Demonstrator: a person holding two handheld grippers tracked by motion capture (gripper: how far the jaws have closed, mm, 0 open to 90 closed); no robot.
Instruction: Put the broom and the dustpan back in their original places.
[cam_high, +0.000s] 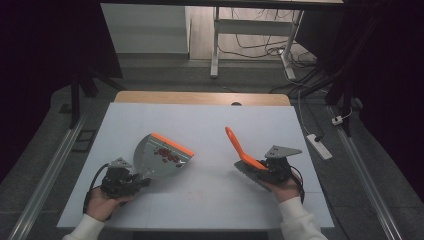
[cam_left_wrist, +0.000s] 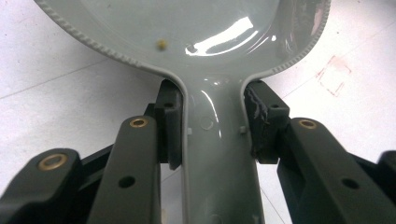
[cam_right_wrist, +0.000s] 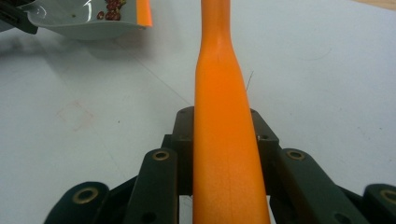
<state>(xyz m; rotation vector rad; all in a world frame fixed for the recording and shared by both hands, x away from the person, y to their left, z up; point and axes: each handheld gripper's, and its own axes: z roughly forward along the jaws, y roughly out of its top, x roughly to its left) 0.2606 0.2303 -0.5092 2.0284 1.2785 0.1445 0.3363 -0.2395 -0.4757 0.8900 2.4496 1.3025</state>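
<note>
Close to the desk's (cam_high: 210, 200) near edge, the person's left hand (cam_high: 102, 202) grips the left claw (cam_high: 142, 181), which is clenched on the grey handle of the dustpan (cam_high: 159, 157). In the left gripper view, both black pads (cam_left_wrist: 170, 123) press on the sides of that handle (cam_left_wrist: 219, 158).

Toward the near right corner, the right hand (cam_high: 285, 189) carries the right claw (cam_high: 257, 172), clenched on the brush (cam_high: 240, 149). Its orange handle (cam_right_wrist: 224, 140) runs straight out between the jaws in the right gripper view and points up toward the far edge of the desk.

A little farther in, left of the desk's middle, the dustpan's grey bowl sits tilted, with its orange lip (cam_high: 172, 143) on the far side. A small heap of red beans (cam_high: 167, 155) lies inside just behind that lip. Dustpan and brush are well apart, with bare white desk between them.

Beyond the far edge, cables (cam_high: 260, 47) trail across the floor.
</note>
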